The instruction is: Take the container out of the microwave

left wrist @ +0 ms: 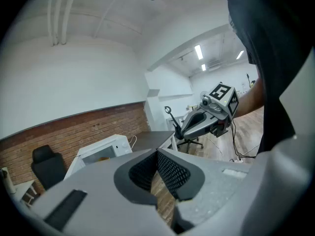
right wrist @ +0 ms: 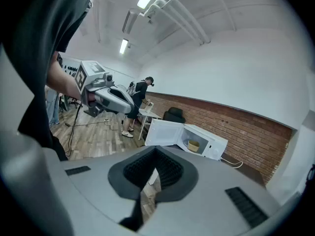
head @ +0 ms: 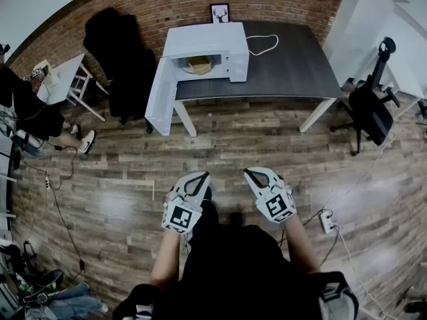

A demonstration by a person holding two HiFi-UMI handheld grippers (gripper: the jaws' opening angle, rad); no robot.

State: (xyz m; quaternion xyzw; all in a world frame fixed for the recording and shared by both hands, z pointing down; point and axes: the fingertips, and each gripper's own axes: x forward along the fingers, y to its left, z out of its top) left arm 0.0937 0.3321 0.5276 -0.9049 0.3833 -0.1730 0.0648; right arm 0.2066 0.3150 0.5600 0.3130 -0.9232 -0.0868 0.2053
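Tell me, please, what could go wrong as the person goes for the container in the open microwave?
The microwave door juts out past the table edge; a gripper might knock it. The left gripper and right gripper are both shut, so they may push the container unless opened first. The power strip on the floor could trip the person.

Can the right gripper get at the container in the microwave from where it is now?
Probably not yet. The microwave door hangs open and nothing blocks the container, but the right gripper is held near the person's body, with a stretch of floor between it and the table. Stepping closer should help.
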